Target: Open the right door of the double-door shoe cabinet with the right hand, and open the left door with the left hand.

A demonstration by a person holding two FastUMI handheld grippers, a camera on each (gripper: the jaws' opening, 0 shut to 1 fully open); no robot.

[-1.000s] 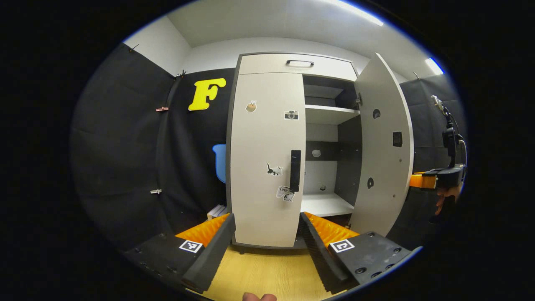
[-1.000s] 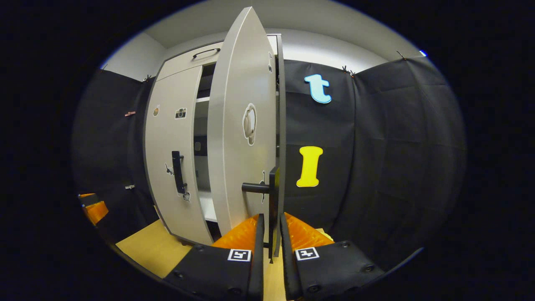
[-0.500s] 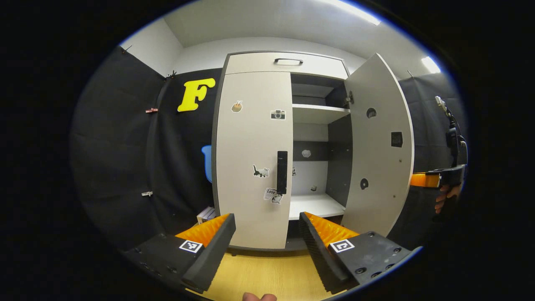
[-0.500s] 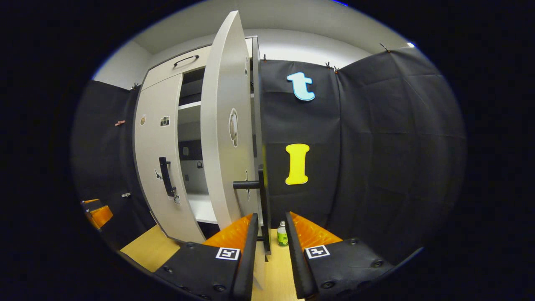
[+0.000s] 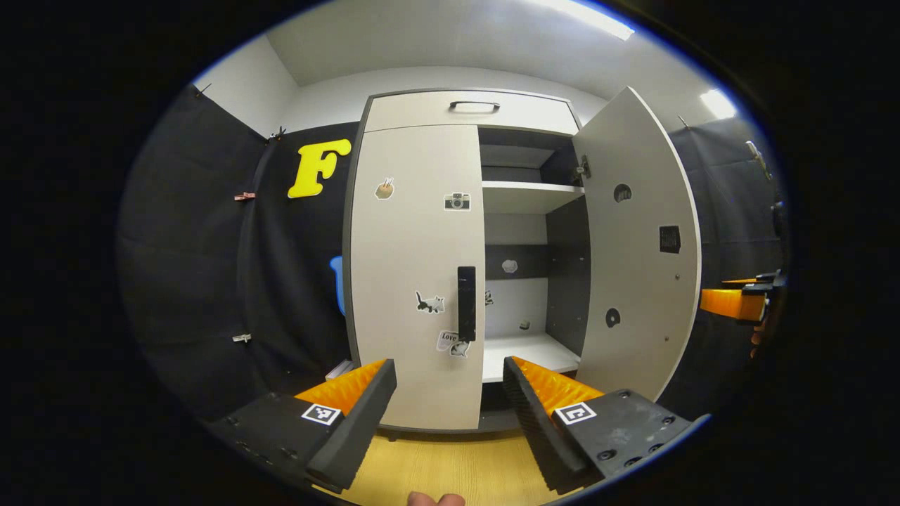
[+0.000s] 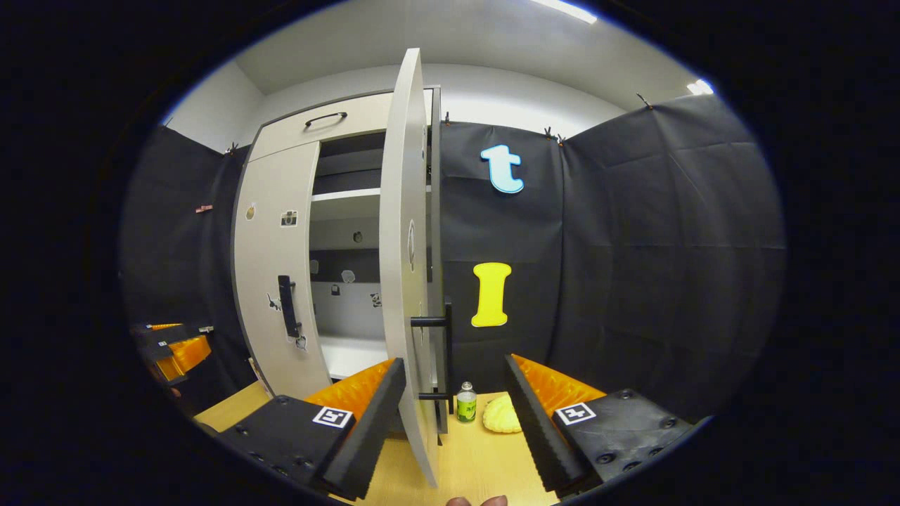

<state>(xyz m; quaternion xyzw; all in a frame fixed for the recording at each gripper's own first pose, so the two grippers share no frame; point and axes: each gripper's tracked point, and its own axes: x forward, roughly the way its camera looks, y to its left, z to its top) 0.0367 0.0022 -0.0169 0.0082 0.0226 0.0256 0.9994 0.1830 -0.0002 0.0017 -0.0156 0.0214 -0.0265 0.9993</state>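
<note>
The pale grey shoe cabinet (image 5: 429, 109) stands ahead in the left gripper view. Its right door (image 5: 636, 246) is swung wide open, baring white shelves (image 5: 531, 197). Its left door (image 5: 415, 274) is closed, with a black vertical handle (image 5: 466, 303). My left gripper (image 5: 450, 400) is open, some way in front of that handle. In the right gripper view the open right door (image 6: 404, 267) is seen edge-on, its black handle (image 6: 443, 358) just beyond my right gripper (image 6: 453, 397), which is open and off the handle. The right gripper (image 5: 735, 302) also shows far right in the left gripper view.
A small green bottle (image 6: 465, 403) and a yellow round thing (image 6: 503, 414) lie on the wooden floor (image 6: 478, 464) behind the open door. Stickers dot the left door. A top drawer with a black handle (image 5: 474, 105) sits above. Black cloth walls close in both sides.
My right gripper has opened, let go of the right door's handle and drawn back. The right door has swung wider. My left gripper has shifted a little while staying open.
</note>
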